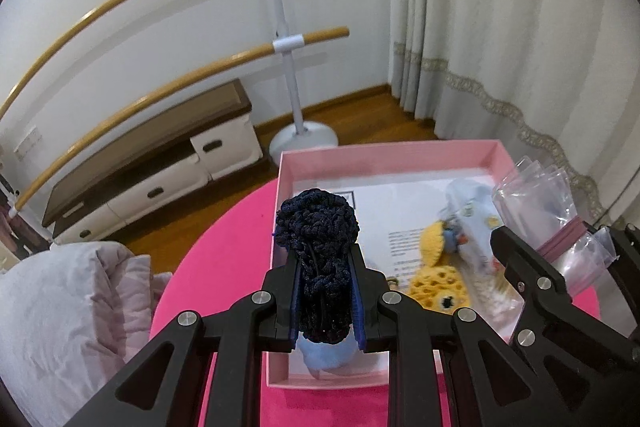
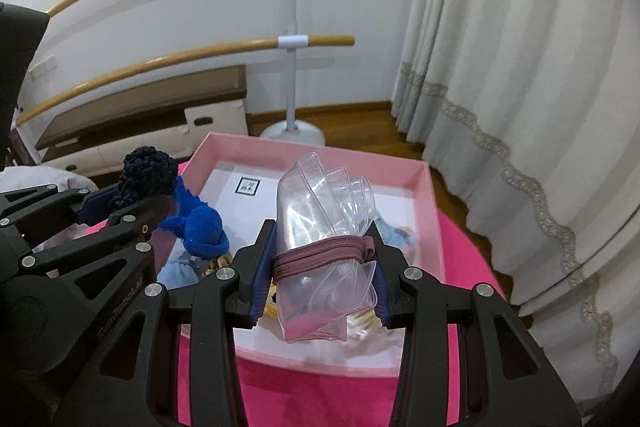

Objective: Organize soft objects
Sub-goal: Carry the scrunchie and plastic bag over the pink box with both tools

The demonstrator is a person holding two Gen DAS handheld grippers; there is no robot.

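My left gripper [image 1: 325, 259] is shut on a dark navy knitted piece [image 1: 318, 227], held above the left end of the pink box [image 1: 384, 153]; the piece also shows in the right wrist view [image 2: 146, 173]. My right gripper [image 2: 325, 231] is shut on a bundle of clear plastic bags [image 2: 320, 195] tied with a mauve band [image 2: 320, 257], held over the same box [image 2: 320, 153]. In the box lie a yellow crochet toy [image 1: 434, 283], a pale blue printed cloth [image 1: 476, 223], a blue cloth [image 2: 200, 223] and a printed sheet [image 1: 400, 239].
The box stands on a round pink table [image 1: 224, 251]. A lilac blanket [image 1: 68, 303] lies at the left. Behind are a ballet barre stand [image 1: 286, 43], a low drawer cabinet [image 1: 160, 163], a wooden floor and white curtains [image 1: 520, 27].
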